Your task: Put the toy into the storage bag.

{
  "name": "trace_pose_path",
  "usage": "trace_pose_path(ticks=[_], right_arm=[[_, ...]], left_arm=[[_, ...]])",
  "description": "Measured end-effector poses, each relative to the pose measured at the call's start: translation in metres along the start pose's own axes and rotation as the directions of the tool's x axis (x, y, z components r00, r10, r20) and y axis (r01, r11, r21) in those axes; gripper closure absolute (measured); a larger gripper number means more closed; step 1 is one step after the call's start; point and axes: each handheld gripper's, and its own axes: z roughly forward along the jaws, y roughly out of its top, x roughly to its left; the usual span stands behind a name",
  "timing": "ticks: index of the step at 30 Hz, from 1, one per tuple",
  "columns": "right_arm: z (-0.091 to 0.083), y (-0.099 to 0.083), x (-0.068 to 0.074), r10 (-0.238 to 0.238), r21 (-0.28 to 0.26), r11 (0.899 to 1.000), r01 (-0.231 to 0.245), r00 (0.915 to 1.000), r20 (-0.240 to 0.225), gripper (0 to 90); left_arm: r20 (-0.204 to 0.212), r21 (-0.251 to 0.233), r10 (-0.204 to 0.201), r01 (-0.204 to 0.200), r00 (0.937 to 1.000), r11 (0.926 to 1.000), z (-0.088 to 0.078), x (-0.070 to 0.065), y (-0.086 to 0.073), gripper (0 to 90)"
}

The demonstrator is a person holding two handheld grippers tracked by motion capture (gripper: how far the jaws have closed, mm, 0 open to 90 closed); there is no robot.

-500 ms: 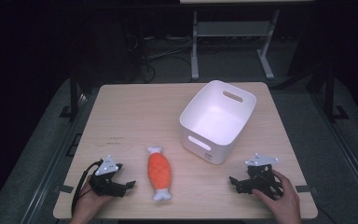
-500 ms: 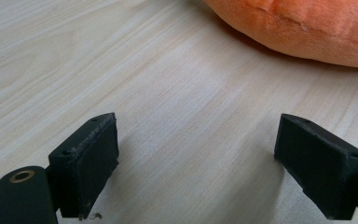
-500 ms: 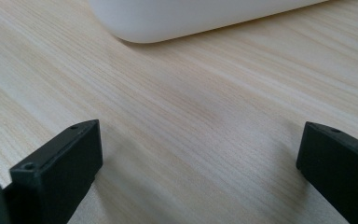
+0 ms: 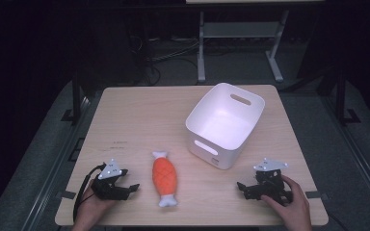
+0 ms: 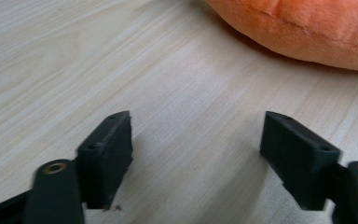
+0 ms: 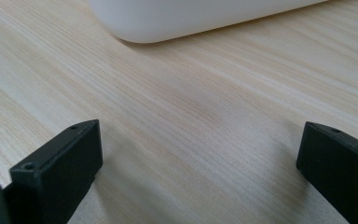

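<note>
the plush fish lies flat on the desk, near the front edge and a little left of centre, its white tail pointing toward the person and its orange body running away from them. nothing touches it. the white bin stands upright to the right and farther back, its open top facing up and its near corner turned toward the fish, so it looks like the likely place for the toy to go.

the left hand-held gripper rests low on the desk just left of the fish, its jaws pointing right toward the orange body. in the left gripper view the two black jaws stand wide apart with bare wood between them and the orange plush a short way ahead, so the jaws are lined up to take the fish across its body but hold nothing. the width suits the soft, thick body, which needs a broad bite.

the right hand-held gripper sits near the front right, in front of the bin and well apart from the fish, jaws pointing left. in the right gripper view its jaws are also spread wide over bare wood, empty, with the bin's rounded bottom corner ahead. it seems parked out of the way while the left one is placed for the pick
</note>
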Motion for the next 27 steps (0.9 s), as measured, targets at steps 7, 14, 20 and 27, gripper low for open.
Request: trace_pose_path(ticks=[7,14,20,27], right_arm=[[0.0,0.0,0.0,0.0,0.0,1.0,0.0,1.0,0.0,0.0],[0.0,0.0,0.0,0.001,0.0,1.0,-0.001,1.0,0.0,0.0],[0.0,0.0,0.0,-0.002,-0.001,1.0,0.002,1.0,0.001,0.0],[0.0,0.0,0.0,-0.001,-0.001,1.0,0.001,1.0,0.0,0.0]], left_arm=[[0.016,0.008,-0.017,0.017,0.9997,0.9998,-0.006,0.002,0.008,53.5],[0.053,0.035,-0.05,0.048,0.9973,0.9982,-0.009,0.006,0.014,79.5],[0.07,0.053,-0.075,0.071,0.9948,0.9961,-0.01,0.009,0.019,89.6],[0.062,0.062,-0.076,0.072,0.9952,0.9955,-0.012,0.014,0.028,89.6]])
